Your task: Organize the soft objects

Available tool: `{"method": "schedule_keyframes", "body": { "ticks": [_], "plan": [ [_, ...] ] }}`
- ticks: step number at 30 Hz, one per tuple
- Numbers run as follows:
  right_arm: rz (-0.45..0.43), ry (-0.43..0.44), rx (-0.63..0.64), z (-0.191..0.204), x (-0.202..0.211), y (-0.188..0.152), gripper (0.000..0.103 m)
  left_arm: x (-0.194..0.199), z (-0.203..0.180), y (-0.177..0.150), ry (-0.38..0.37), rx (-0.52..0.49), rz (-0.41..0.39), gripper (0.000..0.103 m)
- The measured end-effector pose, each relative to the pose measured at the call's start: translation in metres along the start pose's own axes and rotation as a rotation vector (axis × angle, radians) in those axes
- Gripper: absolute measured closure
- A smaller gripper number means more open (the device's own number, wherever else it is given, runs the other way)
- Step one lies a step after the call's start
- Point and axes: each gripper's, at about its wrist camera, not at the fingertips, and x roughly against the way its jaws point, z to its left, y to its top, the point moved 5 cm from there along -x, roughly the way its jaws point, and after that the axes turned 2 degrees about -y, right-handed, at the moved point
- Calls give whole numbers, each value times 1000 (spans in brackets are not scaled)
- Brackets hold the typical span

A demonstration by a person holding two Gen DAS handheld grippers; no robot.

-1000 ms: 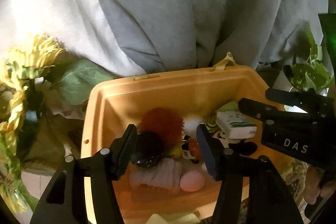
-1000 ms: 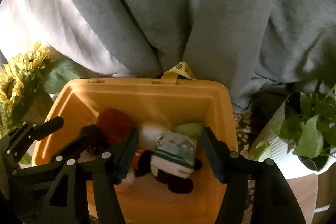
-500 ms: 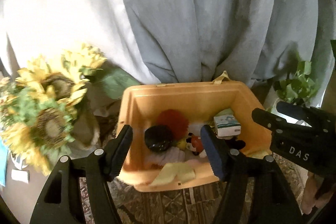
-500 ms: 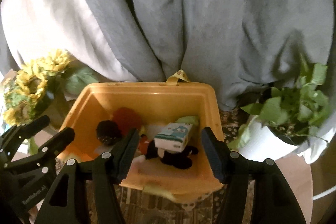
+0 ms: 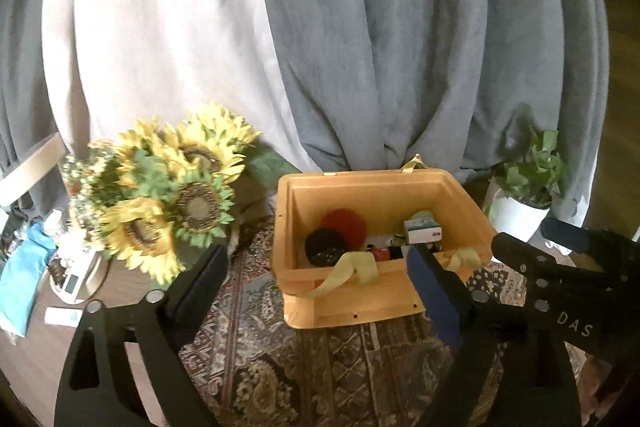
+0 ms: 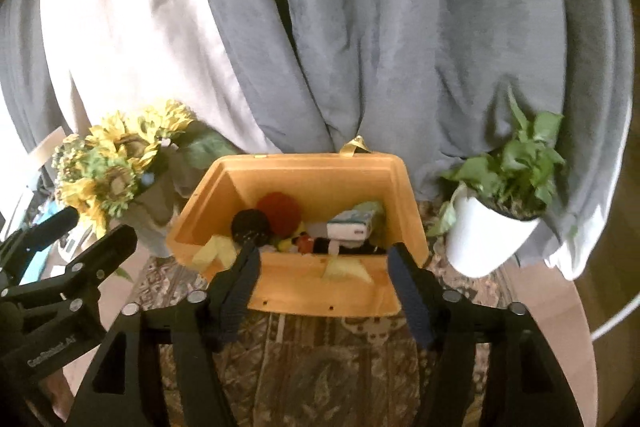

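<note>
An orange bin [image 5: 352, 301] [image 6: 320, 291] stands on a patterned rug and holds several soft things: a red pompom [image 5: 346, 223] [image 6: 280, 211], a black ball [image 5: 326, 247] [image 6: 251, 225], a white-and-teal pack [image 5: 423, 231] [image 6: 349, 227] and small plush toys. My left gripper [image 5: 316, 263] hangs in front of the bin, its jaws opening with nothing between them. My right gripper [image 6: 323, 259] also sits back from the bin's near wall, jaws opening and empty. Yellow straps [image 5: 352, 269] drape over the near rim.
A sunflower bouquet [image 5: 168, 195] [image 6: 112, 163] stands left of the bin. A potted green plant in a white pot [image 6: 492, 227] [image 5: 520, 203] stands to its right. Grey and white curtains [image 5: 360, 47] hang behind. Small items and a blue cloth [image 5: 24, 275] lie at far left.
Both grippers pulled back and up from inside the bin, and their jaws widened. The black ball and the white-and-teal pack, earlier between the fingers, now lie in the bin.
</note>
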Motion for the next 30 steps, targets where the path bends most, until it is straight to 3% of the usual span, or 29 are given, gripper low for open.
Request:
{"method": "schedule_keyframes", "body": {
  "ticks": [4,14,30],
  "plan": [
    [-23,-23,-22,5,22,-16,27,24,2,-11,16,-32,-35,0],
    [-84,-83,-71,9,78,-55,24,75,-5,-35,11,-16,-76,0],
    [-158,-75,-39,-6,157,-90,24,152,-35,-74,28,13,-119,0]
  ]
}}
